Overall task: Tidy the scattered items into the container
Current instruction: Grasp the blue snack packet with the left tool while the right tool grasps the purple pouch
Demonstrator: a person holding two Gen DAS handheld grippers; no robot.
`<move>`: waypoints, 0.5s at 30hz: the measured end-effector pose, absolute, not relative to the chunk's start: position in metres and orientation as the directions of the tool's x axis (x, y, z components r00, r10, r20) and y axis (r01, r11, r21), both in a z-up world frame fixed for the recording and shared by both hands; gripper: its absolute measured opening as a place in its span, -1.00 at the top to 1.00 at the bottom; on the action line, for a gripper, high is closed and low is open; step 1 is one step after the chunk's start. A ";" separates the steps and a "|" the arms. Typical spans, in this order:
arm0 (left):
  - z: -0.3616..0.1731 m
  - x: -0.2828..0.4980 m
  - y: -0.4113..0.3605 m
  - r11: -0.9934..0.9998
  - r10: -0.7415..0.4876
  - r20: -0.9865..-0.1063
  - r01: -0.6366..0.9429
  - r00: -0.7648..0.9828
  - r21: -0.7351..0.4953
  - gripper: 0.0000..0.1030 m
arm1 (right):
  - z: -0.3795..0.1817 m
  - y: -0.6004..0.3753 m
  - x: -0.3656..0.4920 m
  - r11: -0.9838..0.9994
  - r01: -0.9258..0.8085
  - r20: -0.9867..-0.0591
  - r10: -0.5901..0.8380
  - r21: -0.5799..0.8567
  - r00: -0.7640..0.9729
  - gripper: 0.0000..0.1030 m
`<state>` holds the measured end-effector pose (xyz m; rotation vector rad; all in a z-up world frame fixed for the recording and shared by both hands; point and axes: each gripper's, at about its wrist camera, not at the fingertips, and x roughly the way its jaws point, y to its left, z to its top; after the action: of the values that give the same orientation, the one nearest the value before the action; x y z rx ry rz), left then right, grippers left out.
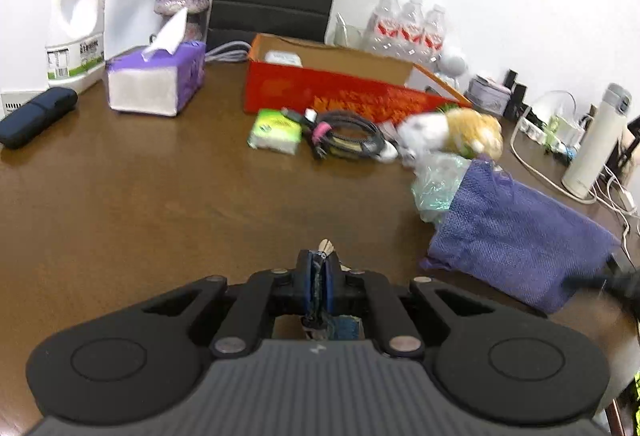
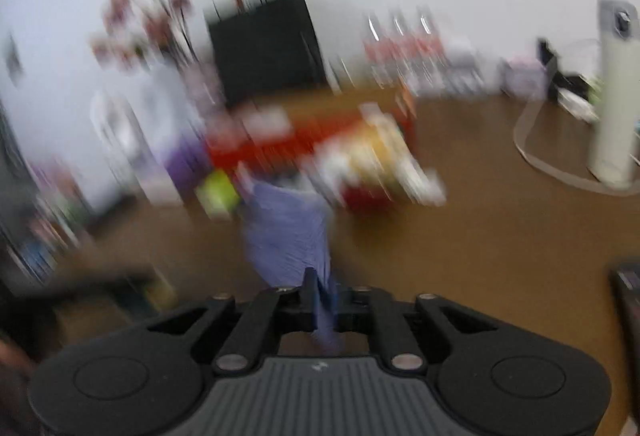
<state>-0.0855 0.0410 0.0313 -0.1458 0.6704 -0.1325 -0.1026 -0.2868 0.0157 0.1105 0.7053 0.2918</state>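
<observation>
Brown wood fills both views, a table (image 1: pixel 120 204) backed by a white wall and crowded along its far edge. On it, toward the back, sits the open red box (image 1: pixel 320 92), the likely container, with a pale item already inside. Just in front of the box lie a green tissue pack (image 1: pixel 276 130), a coiled black cable (image 1: pixel 348 138) and a plush toy (image 1: pixel 452 130), close together, with a crumpled plastic bag (image 1: pixel 438 184) beside them. A purple mesh pouch (image 1: pixel 516 232) lies right of centre in the left wrist view, its long axis running from the plastic bag back toward the near right. The right gripper (image 2: pixel 320 296) is clenched on the pouch's near end, purple fabric pinched between its fingers, so the right hand is the one holding it; the box lies ahead and slightly left of that gripper. The left gripper (image 1: pixel 319 276) is also closed, clamping something thin and dark with a pale tip poking out above the fingers; what it is I cannot tell. The box stands ahead of it across open table. The right wrist view is badly smeared by motion blur, so the far clutter there is mostly colour, and a dark shape at its right edge is cut off.
</observation>
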 end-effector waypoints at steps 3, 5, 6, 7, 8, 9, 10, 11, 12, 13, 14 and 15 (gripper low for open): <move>0.028 -0.095 0.035 0.982 -0.173 -0.619 0.083 0.767 -0.171 0.81 | 0.002 -0.278 -0.117 0.927 -0.331 -0.702 0.352 0.173 0.619 0.44; 0.027 -0.098 0.034 0.983 -0.166 -0.620 0.082 0.767 -0.162 0.74 | 0.011 -0.280 -0.125 0.899 -0.381 -0.659 0.421 0.214 0.623 0.27; 0.027 -0.098 0.035 0.984 -0.161 -0.622 0.075 0.767 -0.162 0.65 | 0.017 -0.280 -0.126 0.892 -0.398 -0.633 0.438 0.216 0.638 0.17; 0.027 -0.098 0.036 0.984 -0.157 -0.622 0.070 0.767 -0.162 0.60 | 0.021 -0.280 -0.126 0.895 -0.397 -0.613 0.433 0.205 0.661 -0.02; 0.027 -0.097 0.037 0.985 -0.154 -0.622 0.067 0.767 -0.162 0.49 | 0.024 -0.279 -0.123 0.901 -0.390 -0.601 0.422 0.192 0.679 -0.11; 0.027 -0.097 0.038 0.985 -0.151 -0.624 0.065 0.767 -0.159 0.44 | 0.027 -0.277 -0.119 0.899 -0.395 -0.597 0.425 0.190 0.680 -0.16; 0.026 -0.097 0.038 0.986 -0.147 -0.627 0.063 0.765 -0.155 0.43 | 0.029 -0.274 -0.116 0.887 -0.416 -0.594 0.447 0.199 0.669 -0.16; 0.026 -0.097 0.039 0.986 -0.145 -0.630 0.063 0.763 -0.152 0.39 | 0.031 -0.271 -0.115 0.866 -0.450 -0.587 0.484 0.217 0.649 -0.16; 0.025 -0.096 0.039 0.987 -0.145 -0.634 0.063 0.759 -0.151 0.33 | 0.033 -0.269 -0.115 0.846 -0.481 -0.576 0.517 0.230 0.633 -0.17; 0.024 -0.096 0.040 0.986 -0.145 -0.637 0.061 0.757 -0.152 0.26 | 0.035 -0.265 -0.117 0.824 -0.513 -0.565 0.548 0.240 0.617 -0.17; 0.024 -0.095 0.040 0.986 -0.145 -0.639 0.060 0.755 -0.153 0.07 | 0.038 -0.263 -0.121 0.805 -0.539 -0.552 0.574 0.246 0.605 -0.18; 0.023 -0.095 0.040 0.986 -0.146 -0.642 0.061 0.753 -0.153 0.01 | 0.039 -0.261 -0.122 0.791 -0.560 -0.538 0.592 0.246 0.600 -0.27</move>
<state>-0.0947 0.0398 0.0228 -0.1256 0.7100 -0.1135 -0.1224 -0.2605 0.0395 0.0538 0.6438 0.6676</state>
